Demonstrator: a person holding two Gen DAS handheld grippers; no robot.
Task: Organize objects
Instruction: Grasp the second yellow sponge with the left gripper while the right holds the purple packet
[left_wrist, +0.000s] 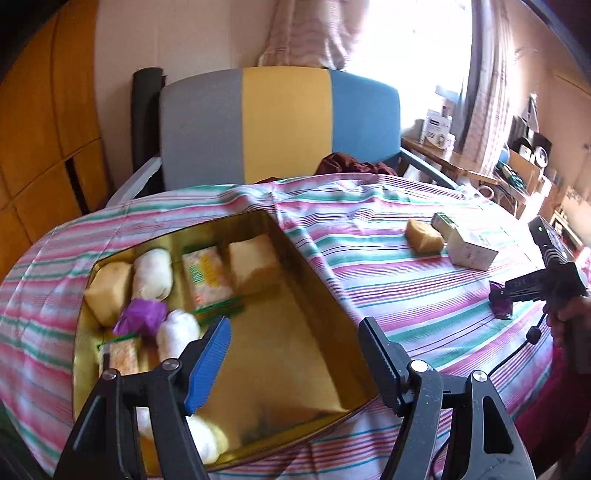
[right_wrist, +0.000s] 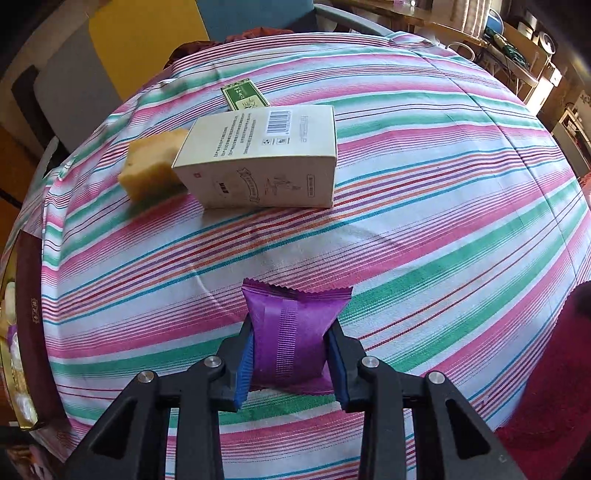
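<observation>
Two claws | right claw (right_wrist: 290, 354) clamps purple packet (right_wrist: 291, 332) | left claw (left_wrist: 295, 354) agape, empty, over tin (left_wrist: 295, 236)

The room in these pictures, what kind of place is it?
Probably a lived-in room at home, not a lab: a striped tablecloth covers the table, an upholstered chair stands behind it, curtains hang at a bright window, and cluttered shelves fill the corner.

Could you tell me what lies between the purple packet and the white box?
Only bare striped tablecloth separates the purple packet from the white box, seen in the right wrist view.
</observation>
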